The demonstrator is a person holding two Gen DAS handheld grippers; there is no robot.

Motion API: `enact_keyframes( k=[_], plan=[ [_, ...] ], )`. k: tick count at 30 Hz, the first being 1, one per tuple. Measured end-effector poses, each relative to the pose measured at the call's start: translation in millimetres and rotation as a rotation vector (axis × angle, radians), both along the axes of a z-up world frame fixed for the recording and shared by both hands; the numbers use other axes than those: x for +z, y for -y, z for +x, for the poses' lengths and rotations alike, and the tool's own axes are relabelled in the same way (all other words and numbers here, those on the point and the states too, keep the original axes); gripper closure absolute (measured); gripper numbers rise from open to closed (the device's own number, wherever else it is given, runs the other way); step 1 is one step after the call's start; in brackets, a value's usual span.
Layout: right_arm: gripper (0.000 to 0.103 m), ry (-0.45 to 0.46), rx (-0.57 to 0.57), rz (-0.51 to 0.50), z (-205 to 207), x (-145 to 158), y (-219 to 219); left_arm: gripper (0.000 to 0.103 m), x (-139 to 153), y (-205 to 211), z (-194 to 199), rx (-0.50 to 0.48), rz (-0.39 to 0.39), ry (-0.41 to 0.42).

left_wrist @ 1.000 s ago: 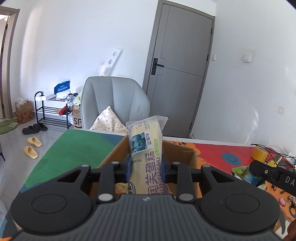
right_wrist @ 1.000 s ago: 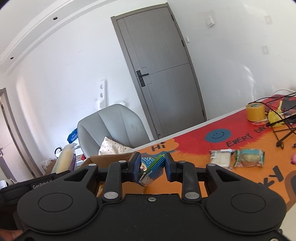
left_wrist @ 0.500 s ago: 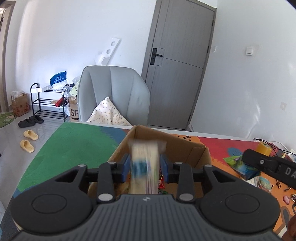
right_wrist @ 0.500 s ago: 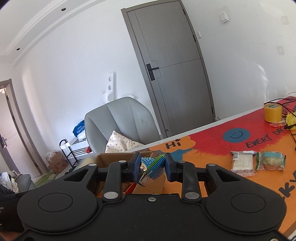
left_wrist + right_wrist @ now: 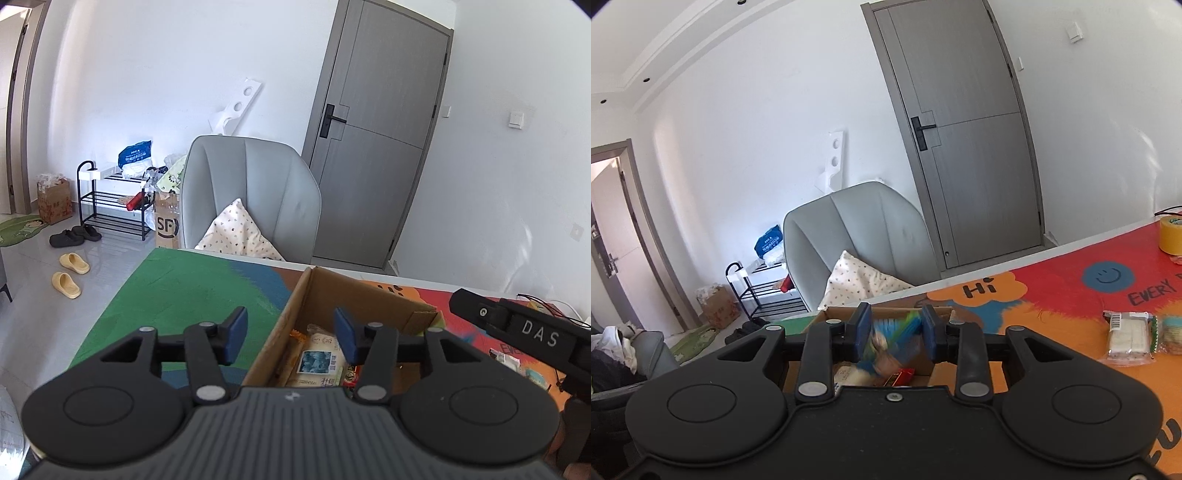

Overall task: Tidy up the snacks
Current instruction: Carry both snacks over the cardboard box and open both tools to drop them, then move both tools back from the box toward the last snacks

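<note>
Left tool point(image 5: 290, 339) opening empty above cardboard box point(image 5: 364, 295) holding cake packet point(image 5: 317, 363); right tool point(image 5: 895, 332) opening around blurred packet point(image 5: 892, 338).

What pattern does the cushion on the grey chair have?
The cushion is cream with small dark dots, clearest in the left wrist view.

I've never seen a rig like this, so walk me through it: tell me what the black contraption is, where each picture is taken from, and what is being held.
No robot: a person holds two hand-held grippers, each with a camera looking along its fingers. In the left view, the left gripper is opening and empty; the cake packet lies in the cardboard box. In the right view, the right gripper is opening over the same box, a blurred blue-green packet between its fingers, apparently dropping. Two wrapped snacks lie on the colourful mat.
</note>
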State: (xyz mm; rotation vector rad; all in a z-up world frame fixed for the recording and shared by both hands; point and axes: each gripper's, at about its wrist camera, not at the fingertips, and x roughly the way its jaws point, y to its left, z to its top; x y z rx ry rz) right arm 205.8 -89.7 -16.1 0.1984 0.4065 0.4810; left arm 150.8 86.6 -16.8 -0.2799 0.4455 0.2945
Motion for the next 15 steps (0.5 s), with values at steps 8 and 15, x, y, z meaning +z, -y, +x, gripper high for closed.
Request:
enact_keyframes(
  k=[8, 15],
  plan=[
    [0.048, -0.010, -0.050, 0.003, -12, -4, 25, 0.020, 3, 16, -1, 0.004, 0.018, 0.003],
    [0.035, -0.016, -0.114, 0.018, -22, -8, 59, 0.007, 2, 46, -4, -0.033, 0.045, 0.007]
  ],
)
